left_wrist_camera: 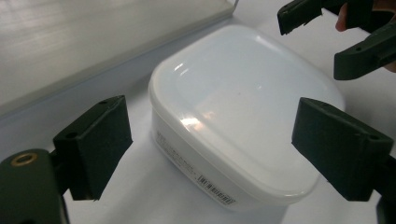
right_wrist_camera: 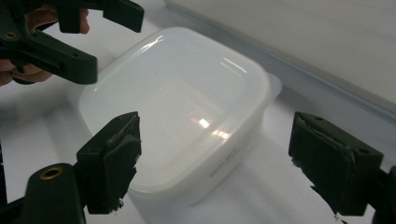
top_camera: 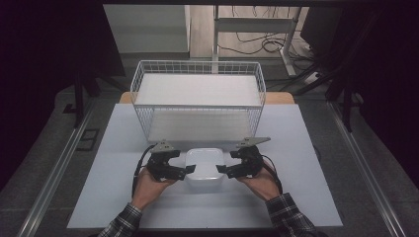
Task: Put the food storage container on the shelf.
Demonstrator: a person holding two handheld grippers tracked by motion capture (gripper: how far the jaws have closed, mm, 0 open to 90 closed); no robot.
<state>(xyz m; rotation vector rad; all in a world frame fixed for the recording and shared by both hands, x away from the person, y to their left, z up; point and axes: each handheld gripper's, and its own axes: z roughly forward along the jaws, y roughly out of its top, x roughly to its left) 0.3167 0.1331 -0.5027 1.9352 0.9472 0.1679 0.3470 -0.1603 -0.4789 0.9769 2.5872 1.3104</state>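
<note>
A white plastic box with a rounded lid (top_camera: 204, 167) sits on the white table sheet (top_camera: 296, 168), just in front of a wire basket (top_camera: 197, 64). My left gripper (top_camera: 180, 163) is at the box's left side, open, its jaws spread on either side of the near corner of the box (left_wrist_camera: 243, 102). My right gripper (top_camera: 229, 163) mirrors it at the right side, also open, with the box (right_wrist_camera: 182, 93) ahead between its jaws. Neither pair of jaws clearly touches the box. The right gripper (left_wrist_camera: 327, 32) and the left gripper (right_wrist_camera: 93, 32) each appear in the other's view.
The white wire basket has a flat white liner (top_camera: 197, 89) and stands at the far middle of the sheet. Its base edge (left_wrist_camera: 93, 42) (right_wrist_camera: 303, 42) runs close behind the box. Metal rails (top_camera: 59, 163) border the table, and cables (top_camera: 267, 44) lie on the floor beyond.
</note>
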